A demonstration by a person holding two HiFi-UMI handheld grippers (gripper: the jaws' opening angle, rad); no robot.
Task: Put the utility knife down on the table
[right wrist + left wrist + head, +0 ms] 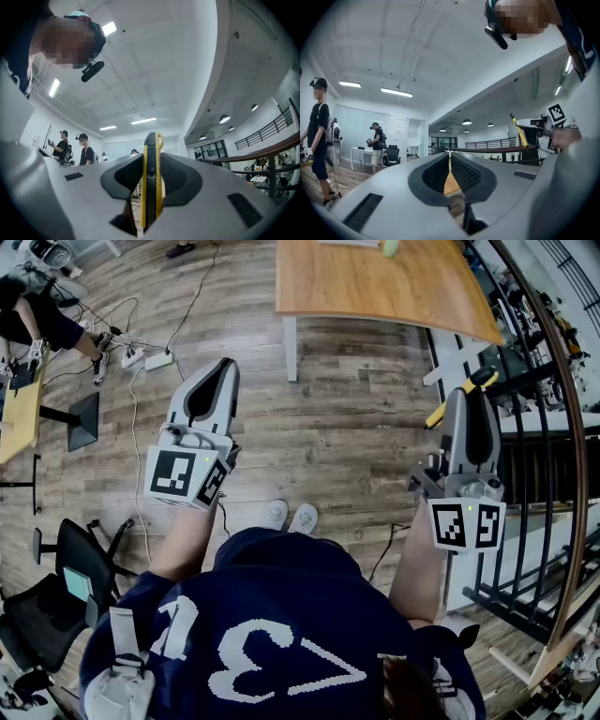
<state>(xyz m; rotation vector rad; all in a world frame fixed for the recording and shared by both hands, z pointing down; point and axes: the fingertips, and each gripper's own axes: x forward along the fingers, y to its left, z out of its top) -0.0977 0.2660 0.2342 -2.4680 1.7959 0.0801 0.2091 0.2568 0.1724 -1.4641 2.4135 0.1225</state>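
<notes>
The yellow and black utility knife point(151, 178) stands upright between the pads of my right gripper point(151, 161), which is shut on it. In the head view the right gripper point(469, 397) is held in the air at the right, over the floor, and the knife point(441, 409) sticks out slantwise past its tip. The wooden table point(375, 287) lies farther ahead at the top. My left gripper point(223, 367) hovers at the left with its jaws shut on nothing; its pads point(461, 171) meet at the tip. From the left gripper view the knife point(519, 133) shows at the right.
A green object point(390, 247) lies at the table's far edge. Cables and a power strip point(155, 360) run over the wood floor at left. An office chair point(75, 577) stands lower left, a black railing point(534, 465) at right. People point(318, 126) stand across the room.
</notes>
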